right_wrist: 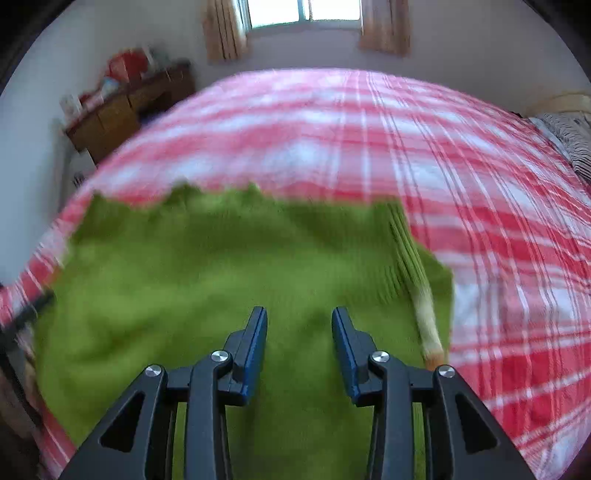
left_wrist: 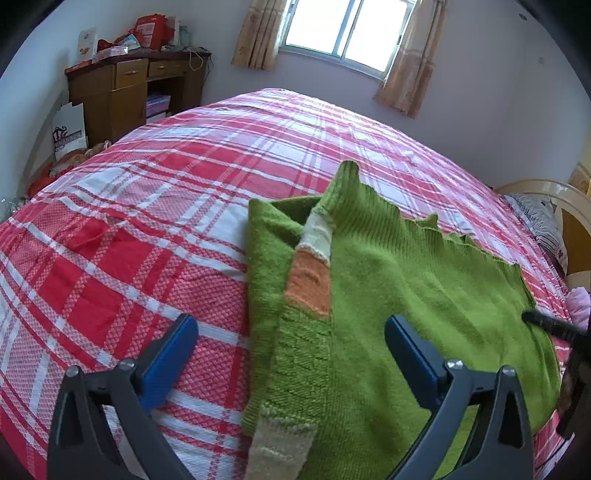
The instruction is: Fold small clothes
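Note:
A small green knitted sweater (left_wrist: 406, 295) lies on a red and white plaid bed (left_wrist: 147, 229). One sleeve with orange and cream bands (left_wrist: 310, 284) is folded in across its left side. My left gripper (left_wrist: 291, 332) hangs wide open over the sweater's left edge and holds nothing. In the blurred right wrist view my right gripper (right_wrist: 299, 321) is open and empty above the middle of the sweater (right_wrist: 221, 277). The other banded sleeve (right_wrist: 424, 314) lies along the sweater's right edge. The right gripper's tip shows at the far right of the left wrist view (left_wrist: 546, 325).
A wooden desk (left_wrist: 129, 88) piled with boxes stands at the back left by the wall. A window with curtains (left_wrist: 343, 29) is behind the bed. A striped pillow (left_wrist: 543, 225) and a headboard (left_wrist: 569, 206) are at the right.

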`<state>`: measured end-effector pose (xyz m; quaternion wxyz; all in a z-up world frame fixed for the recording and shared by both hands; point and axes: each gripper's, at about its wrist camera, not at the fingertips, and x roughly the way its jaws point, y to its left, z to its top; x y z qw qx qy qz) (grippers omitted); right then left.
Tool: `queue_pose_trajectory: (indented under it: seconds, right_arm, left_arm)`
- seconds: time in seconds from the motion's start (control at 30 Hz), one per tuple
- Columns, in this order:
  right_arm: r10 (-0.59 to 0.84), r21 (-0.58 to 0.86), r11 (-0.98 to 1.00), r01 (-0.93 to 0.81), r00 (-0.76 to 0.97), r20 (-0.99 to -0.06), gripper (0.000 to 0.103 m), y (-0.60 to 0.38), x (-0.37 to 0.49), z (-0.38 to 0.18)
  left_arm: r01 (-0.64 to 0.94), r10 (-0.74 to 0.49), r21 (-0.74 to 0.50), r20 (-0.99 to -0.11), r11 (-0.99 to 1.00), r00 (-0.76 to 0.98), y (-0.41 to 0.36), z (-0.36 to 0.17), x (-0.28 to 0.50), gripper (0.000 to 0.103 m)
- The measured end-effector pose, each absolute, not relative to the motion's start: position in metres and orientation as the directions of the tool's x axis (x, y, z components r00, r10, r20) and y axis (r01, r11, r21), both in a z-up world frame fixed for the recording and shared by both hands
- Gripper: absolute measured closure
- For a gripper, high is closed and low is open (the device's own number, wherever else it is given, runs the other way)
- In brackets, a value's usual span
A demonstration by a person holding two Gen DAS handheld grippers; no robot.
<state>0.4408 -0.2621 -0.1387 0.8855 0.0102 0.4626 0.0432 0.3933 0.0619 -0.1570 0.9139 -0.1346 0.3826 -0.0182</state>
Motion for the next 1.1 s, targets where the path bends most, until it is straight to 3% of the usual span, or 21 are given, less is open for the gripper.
queue_pose_trajectory:
  seconds: [0.23,0.4,0.53,0.97,1.1]
  right_arm:
    - [0.106,0.116,0.993,-0.025,0.627,-0.772,0.065,-0.286,0.41,-0.132]
    - [0.045,0.005,0.998,-0.06,0.685,-0.727,0.065,-0.278,0.372,-0.134]
    - [0.104,0.066,0.994,-0.083,0.66,-0.744,0.065,-0.294,0.36,-0.15]
    - [0.072,0.016,0.996,-0.089,0.671,-0.738,0.063,-0.288,0.328,-0.149]
    - [0.061,-0.011,0.995,-0.097,0.704,-0.707,0.056,-0.272,0.308,-0.136]
  left_arm:
    - [-0.085,-0.081,-0.191,-0.722,0.978,0.687,0.057,-0.158,0.385,0.0]
    - [-0.09,-0.111,-0.24,-0.709,0.966,0.696,0.065,-0.159,0.382,0.0]
    - [-0.093,-0.085,-0.201,-0.726,0.975,0.683,0.06,-0.16,0.379,0.0]
    - [-0.083,-0.086,-0.203,-0.702,0.976,0.707,0.077,-0.16,0.333,0.0]
    - [-0.048,-0.099,-0.186,-0.704,0.981,0.703,0.08,-0.162,0.323,0.0]
